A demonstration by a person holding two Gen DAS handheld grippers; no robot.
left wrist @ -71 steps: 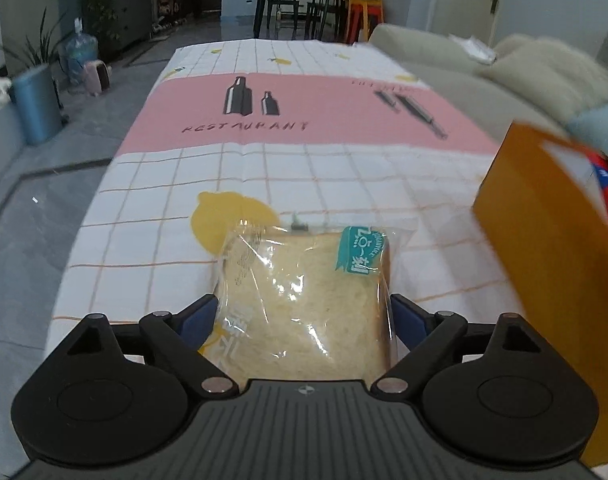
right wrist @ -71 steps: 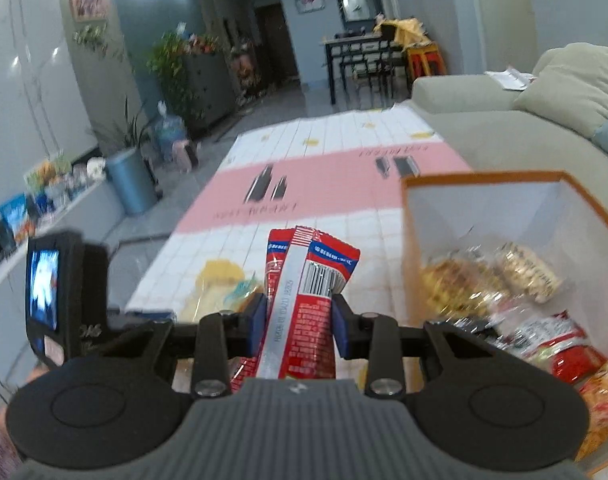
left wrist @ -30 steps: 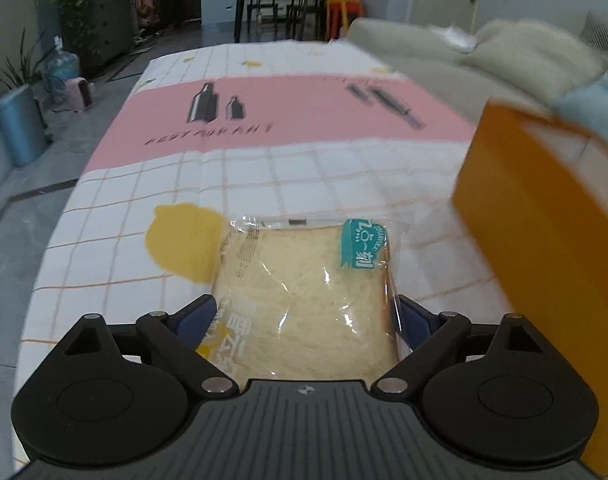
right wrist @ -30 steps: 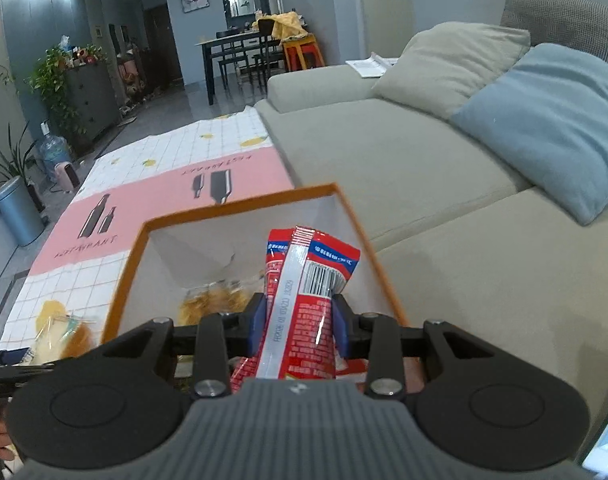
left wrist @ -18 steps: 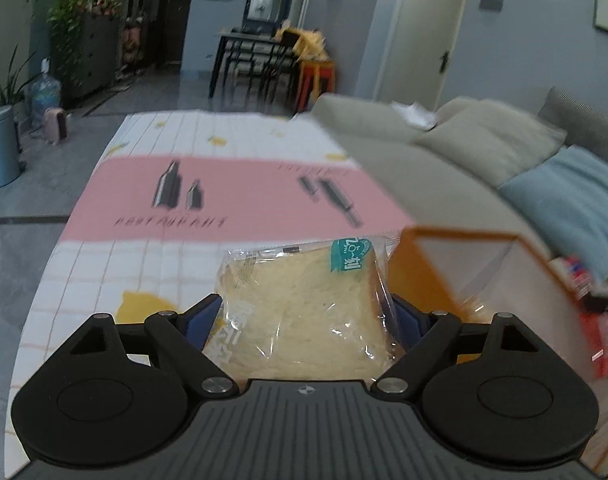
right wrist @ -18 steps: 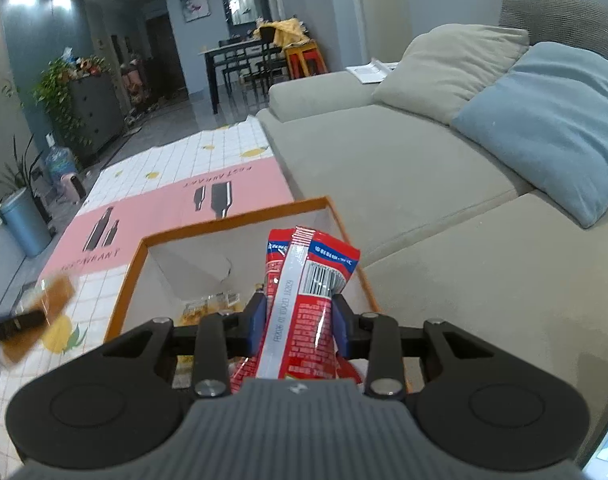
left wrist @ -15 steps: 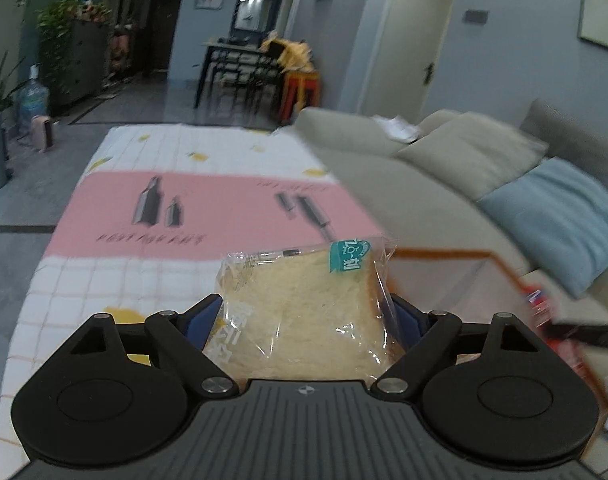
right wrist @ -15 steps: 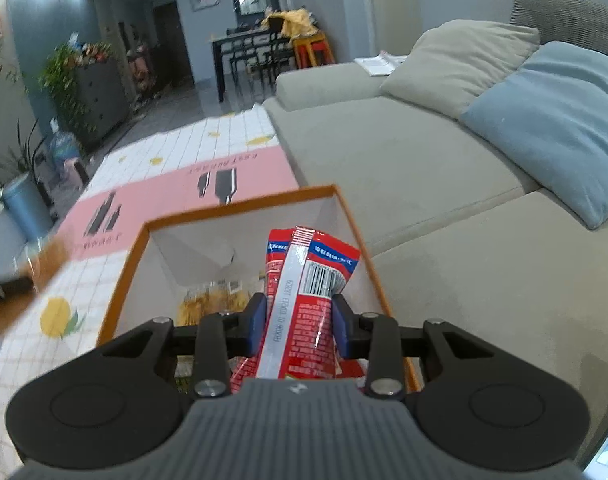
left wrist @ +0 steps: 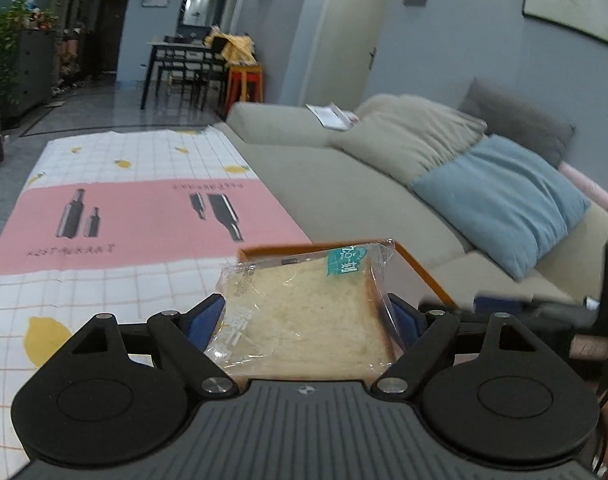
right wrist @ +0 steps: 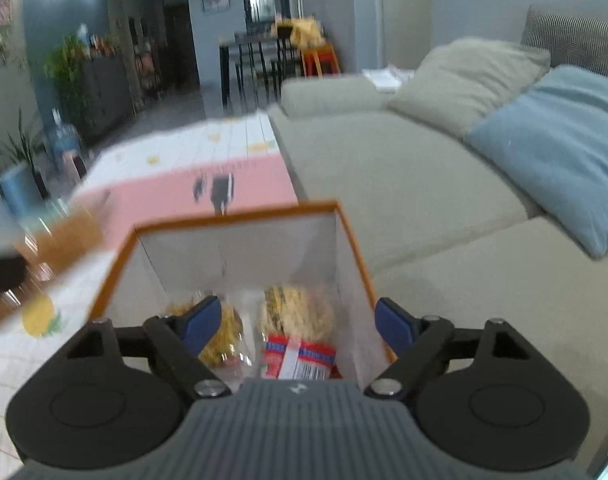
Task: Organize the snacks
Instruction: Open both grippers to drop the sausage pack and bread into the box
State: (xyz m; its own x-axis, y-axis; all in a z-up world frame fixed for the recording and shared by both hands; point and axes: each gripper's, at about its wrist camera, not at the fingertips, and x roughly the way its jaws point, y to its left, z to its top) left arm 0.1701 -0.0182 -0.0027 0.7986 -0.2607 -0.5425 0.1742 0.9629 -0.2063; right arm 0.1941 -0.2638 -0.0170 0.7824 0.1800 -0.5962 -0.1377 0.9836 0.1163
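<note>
**A:** What's seen around the box (right wrist: pixel 239 216)?

**B:** A sofa (right wrist: pixel 404 184) runs along its right side, with two cushions on it, one beige (right wrist: pixel 464 76) and one blue (right wrist: pixel 556 152). The checked cloth (left wrist: pixel 103 208) is spread under the box and to its left. Nothing is seen between the right gripper (right wrist: pixel 293 322) and the open top; its fingers are spread wide and empty, right above the box.

**A:** And inside?

**B:** Three packs can be counted: two yellowish ones (right wrist: pixel 295 308) side by side, plus one red pack (right wrist: pixel 297 360) lying flat in front, long axis across the view.

**A:** The bread (left wrist: pixel 304 320)?

**B:** One slice, bagged, is pinched between the left gripper (left wrist: pixel 306 322) fingers, sealed end pointed forward, over the box's orange rim.
</note>
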